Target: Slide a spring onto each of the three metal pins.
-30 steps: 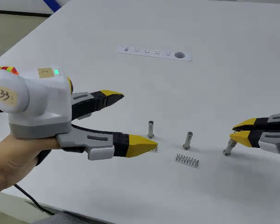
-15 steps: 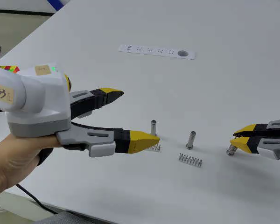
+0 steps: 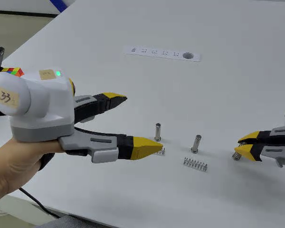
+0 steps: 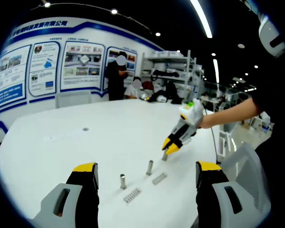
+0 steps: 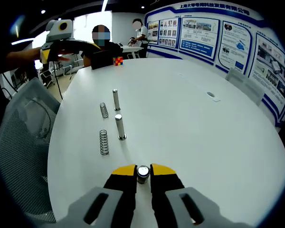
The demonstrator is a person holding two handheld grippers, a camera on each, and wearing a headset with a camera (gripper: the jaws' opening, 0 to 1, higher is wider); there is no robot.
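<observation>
Toward the near edge of the white desk [image 3: 218, 95], three metal pins upright in a row, well apart from one another. At the left of the head view, left hand-held gripper [image 3: 143, 122] in a hand [image 3: 14, 161], jaws spread wide, aimed toward the pins; from its own camera, pins and springs ahead on the desk, framed between the two yellow tips. Left pin [image 3: 157, 131] bare, with the left spring [image 3: 161, 151] lying flat just beside its foot, partly behind the lower yellow tip in the head view. Middle pin [image 3: 196, 143] bare too, with the middle spring [image 3: 195, 164] flat on the desk just in front of it. At the right, right hand-held gripper [image 3: 236, 147] with jaws together, clamped on the right pin [image 5: 143, 174] near its top, round pin head visible between the yellow tips in the right gripper view. Around that pin's shaft, below the tips, coils of the right spring [image 3: 236, 156]. Farther back on the desk, a flush socket panel [image 3: 162, 53]. At the far left edge, a coloured cube [image 3: 12, 71]. Beyond the desk in the gripper views, wall posters [image 4: 47, 66], shelving [image 4: 171, 66], a mesh chair [image 5: 23, 142] and people [image 4: 115, 76] standing.
</observation>
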